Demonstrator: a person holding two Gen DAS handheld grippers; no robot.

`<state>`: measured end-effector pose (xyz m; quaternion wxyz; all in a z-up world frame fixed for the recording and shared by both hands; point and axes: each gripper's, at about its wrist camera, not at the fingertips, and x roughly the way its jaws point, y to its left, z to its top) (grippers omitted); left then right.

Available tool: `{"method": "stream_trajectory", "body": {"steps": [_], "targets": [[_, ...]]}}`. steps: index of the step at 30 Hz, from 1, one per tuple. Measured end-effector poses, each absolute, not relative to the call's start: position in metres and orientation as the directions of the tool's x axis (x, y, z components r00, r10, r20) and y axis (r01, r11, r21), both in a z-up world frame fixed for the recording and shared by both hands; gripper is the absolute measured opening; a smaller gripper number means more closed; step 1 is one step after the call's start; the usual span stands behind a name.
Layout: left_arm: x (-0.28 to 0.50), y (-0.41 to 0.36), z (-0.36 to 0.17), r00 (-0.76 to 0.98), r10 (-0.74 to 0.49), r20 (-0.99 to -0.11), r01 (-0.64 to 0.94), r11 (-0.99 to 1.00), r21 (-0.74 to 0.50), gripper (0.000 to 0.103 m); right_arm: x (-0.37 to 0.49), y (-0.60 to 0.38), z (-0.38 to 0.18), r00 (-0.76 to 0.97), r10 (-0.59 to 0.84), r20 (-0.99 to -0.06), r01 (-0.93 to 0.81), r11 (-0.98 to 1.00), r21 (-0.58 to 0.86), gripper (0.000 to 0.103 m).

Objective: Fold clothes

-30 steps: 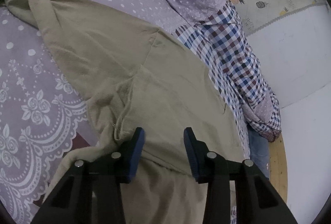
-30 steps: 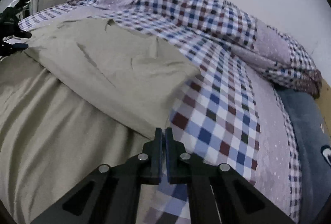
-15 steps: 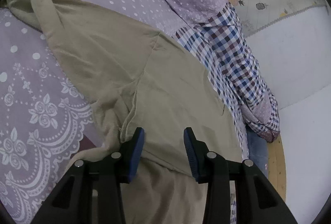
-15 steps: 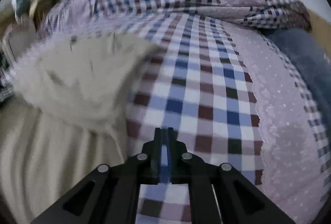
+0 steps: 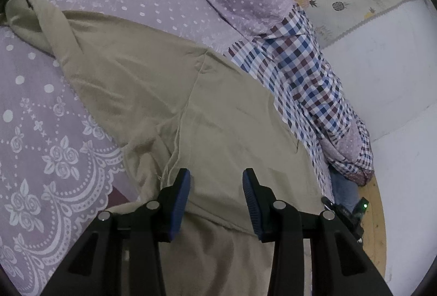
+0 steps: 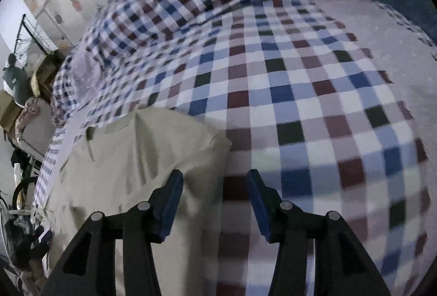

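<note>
Right gripper [image 6: 214, 203]: jaws parted and opening at this moment, where a second ago they were pressed together; nothing is clamped between them, the gap being seen over the boundary where the khaki garment [image 6: 142, 159] ends and the checked bedcover [image 6: 300, 104] begins. The garment's rounded folded edge is found just ahead of and to the left of the left pad, the bedcover ahead and to the right. The view is blurred and has swung since a second ago, so that the garment's corner now sits under the jaws rather than well ahead of them. Left gripper [image 5: 215, 197]: jaws apart, unchanged in width from a second ago, and held over the same spot; no cloth is seen gripped, though the khaki garment [image 5: 153, 82] passes beneath and between the pads, its seam running forward from the left pad. A lilac lace-patterned cover [image 5: 46, 137] lies to the left of the jaws, the checked bedcover [image 5: 306, 72] ahead and to the right. Judgement: the right jaws appear to be readied for a fresh pinch at the garment's edge, a further fold being the likely next step; the fold is not yet complete.
</note>
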<state>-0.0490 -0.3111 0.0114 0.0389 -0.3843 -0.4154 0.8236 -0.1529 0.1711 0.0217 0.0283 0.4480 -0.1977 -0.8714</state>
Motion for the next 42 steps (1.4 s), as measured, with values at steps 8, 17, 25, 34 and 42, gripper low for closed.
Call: {"method": "stream_trajectory", "body": {"steps": [8, 17, 25, 34, 42], "targets": [[-0.05, -0.311, 0.011, -0.714, 0.372, -0.594, 0.25, -0.657, -0.711, 0.042, -0.171, 0.171, 0.035, -0.658, -0.222, -0.719, -0.058, -0.938, 0.343, 0.003], [-0.052, -0.31, 0.006, -0.707, 0.369, -0.604, 0.256, -0.662, -0.704, 0.042, -0.178, 0.182, 0.023, -0.628, -0.11, -0.771, -0.13, -0.961, 0.244, 0.008], [-0.048, -0.319, 0.008, -0.719, 0.371, -0.588, 0.265, -0.636, -0.725, 0.045, -0.144, 0.198, 0.044, -0.654, -0.002, -0.756, -0.271, -0.933, 0.237, 0.041], [-0.008, -0.367, 0.035, -0.833, 0.259, -0.489, 0.292, -0.545, -0.786, 0.084, 0.002, 0.165, 0.095, -0.767, -0.155, -0.623, -0.16, -0.894, 0.419, 0.053], [0.035, -0.473, 0.061, -0.864, 0.137, -0.485, 0.399, -0.401, -0.825, 0.085, 0.101, 0.103, 0.098, -0.787, -0.287, -0.546, 0.066, -0.919, 0.388, 0.059]]}}
